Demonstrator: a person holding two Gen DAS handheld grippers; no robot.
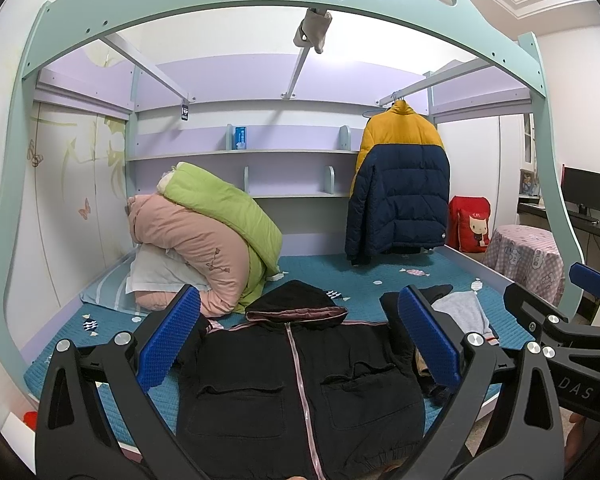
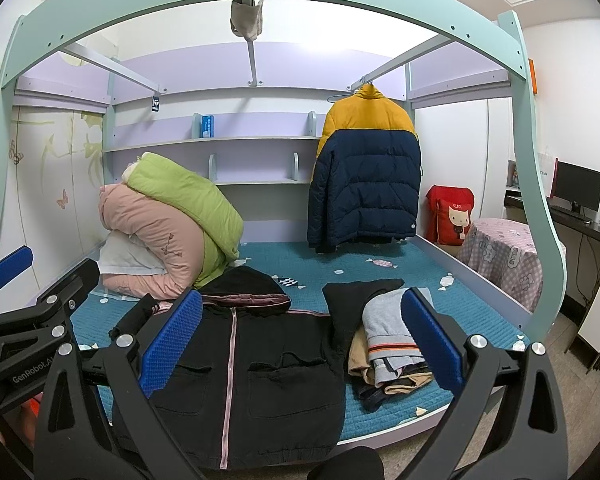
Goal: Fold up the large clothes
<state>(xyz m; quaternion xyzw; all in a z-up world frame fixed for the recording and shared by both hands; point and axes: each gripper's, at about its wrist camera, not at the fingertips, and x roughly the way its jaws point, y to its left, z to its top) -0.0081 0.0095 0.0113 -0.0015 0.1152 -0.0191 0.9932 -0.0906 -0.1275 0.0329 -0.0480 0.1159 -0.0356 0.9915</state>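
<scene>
Black jacket [image 1: 300,376] lies flat, zipped, unfolded at my 6 o'clock on bed [image 1: 380,280]. L claw [image 1: 296,344] & R claw [image 2: 300,340] wide open, empty. Folded pile [image 2: 392,344] at 3, probably done earlier items.

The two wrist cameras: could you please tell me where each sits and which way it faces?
Left wrist: on the left gripper, facing the bed's head over the black jacket; the right gripper shows at right.
Right wrist: on the right gripper, facing likewise; the left gripper shows at left.
Shared: jacket, hanging coat, quilts.

Black hooded jacket [image 1: 300,380], flat, zipped
</scene>
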